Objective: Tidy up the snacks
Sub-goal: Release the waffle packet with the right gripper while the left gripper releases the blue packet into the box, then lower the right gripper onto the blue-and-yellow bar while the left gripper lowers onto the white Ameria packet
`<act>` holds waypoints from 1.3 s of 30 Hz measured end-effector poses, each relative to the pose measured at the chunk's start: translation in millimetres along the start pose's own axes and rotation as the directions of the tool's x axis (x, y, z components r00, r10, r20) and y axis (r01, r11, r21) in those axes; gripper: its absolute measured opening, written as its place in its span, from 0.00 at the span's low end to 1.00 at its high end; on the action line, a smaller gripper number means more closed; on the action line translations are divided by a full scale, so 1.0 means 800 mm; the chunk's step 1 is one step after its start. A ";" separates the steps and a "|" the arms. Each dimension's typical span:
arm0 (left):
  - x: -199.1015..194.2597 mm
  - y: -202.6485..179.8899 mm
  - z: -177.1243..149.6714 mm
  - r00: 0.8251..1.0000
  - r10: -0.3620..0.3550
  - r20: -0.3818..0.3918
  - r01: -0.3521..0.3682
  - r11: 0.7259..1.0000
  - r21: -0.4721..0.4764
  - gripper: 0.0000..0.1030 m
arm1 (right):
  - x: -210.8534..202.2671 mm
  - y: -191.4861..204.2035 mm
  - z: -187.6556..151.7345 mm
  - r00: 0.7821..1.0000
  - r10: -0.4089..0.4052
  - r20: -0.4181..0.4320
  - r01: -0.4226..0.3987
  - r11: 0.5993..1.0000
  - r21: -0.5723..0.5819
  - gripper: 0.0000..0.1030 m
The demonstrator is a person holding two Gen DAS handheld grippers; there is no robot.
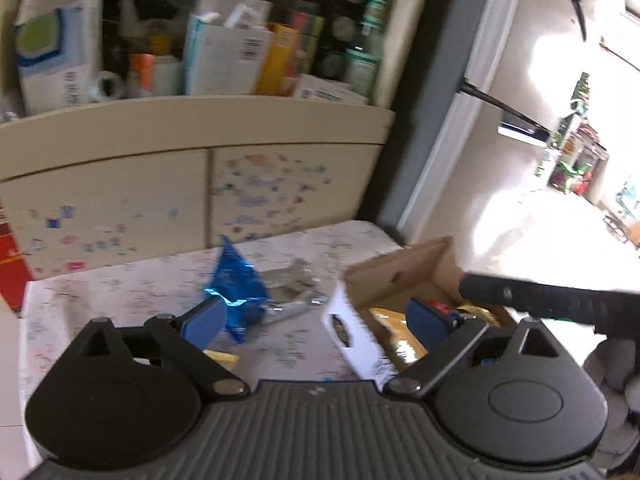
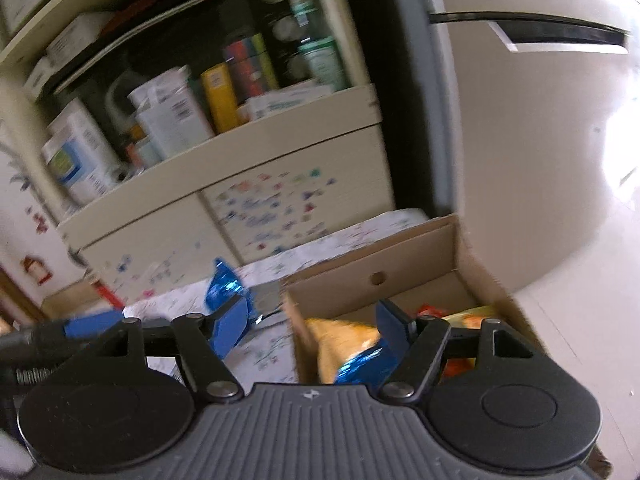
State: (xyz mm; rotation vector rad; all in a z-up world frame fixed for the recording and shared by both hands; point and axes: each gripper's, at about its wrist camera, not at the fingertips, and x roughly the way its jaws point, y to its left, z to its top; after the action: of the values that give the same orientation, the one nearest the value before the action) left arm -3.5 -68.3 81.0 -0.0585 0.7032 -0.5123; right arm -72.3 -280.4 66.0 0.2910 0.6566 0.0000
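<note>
Here the risk is a clumsy grab — the crinkly blue foil snack packet [image 1: 236, 280] lies loose on the patterned desk [image 1: 120, 292], left of the open brown cardboard box [image 1: 392, 276], and could skid away. The left gripper [image 1: 316, 316] stands wide, holding nothing, packet just ahead of its left pad. The right gripper [image 2: 312, 328], half-open and empty, hovers over the box — orange bags inside.

Printing on shelf boxes [image 1: 224, 60] blurred, nothing legible
</note>
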 end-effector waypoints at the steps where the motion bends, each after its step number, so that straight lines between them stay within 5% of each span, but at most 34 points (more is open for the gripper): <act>1: -0.002 0.007 0.001 1.000 0.016 -0.001 -0.016 1.000 -0.001 0.94 | 0.002 0.005 -0.002 1.000 0.012 -0.008 -0.012 1.000 -0.018 0.75; 11: 0.007 0.056 -0.023 0.990 0.122 -0.066 -0.121 0.993 0.016 0.96 | 0.020 0.054 -0.045 0.986 0.111 -0.125 -0.125 0.985 -0.115 0.76; 17: 0.039 0.075 -0.036 0.980 0.150 -0.128 -0.143 0.988 0.064 0.96 | 0.029 0.072 -0.078 0.974 0.112 -0.198 -0.120 0.992 -0.029 0.76; 27: 0.097 0.102 -0.055 0.967 0.126 -0.220 -0.123 0.992 0.031 0.95 | 0.050 0.101 -0.139 0.955 0.022 -0.295 -0.015 1.000 0.024 0.78; 39: 0.135 0.102 -0.075 0.953 0.151 -0.263 -0.125 0.986 0.114 0.90 | 0.085 0.096 -0.141 0.962 -0.109 -0.252 0.133 0.988 0.080 0.83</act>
State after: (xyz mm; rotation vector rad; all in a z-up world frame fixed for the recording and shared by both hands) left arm 63.3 -40.6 -48.5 0.1540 0.9421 -0.4223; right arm -79.6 -170.0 -39.4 0.3467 0.9236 -0.1146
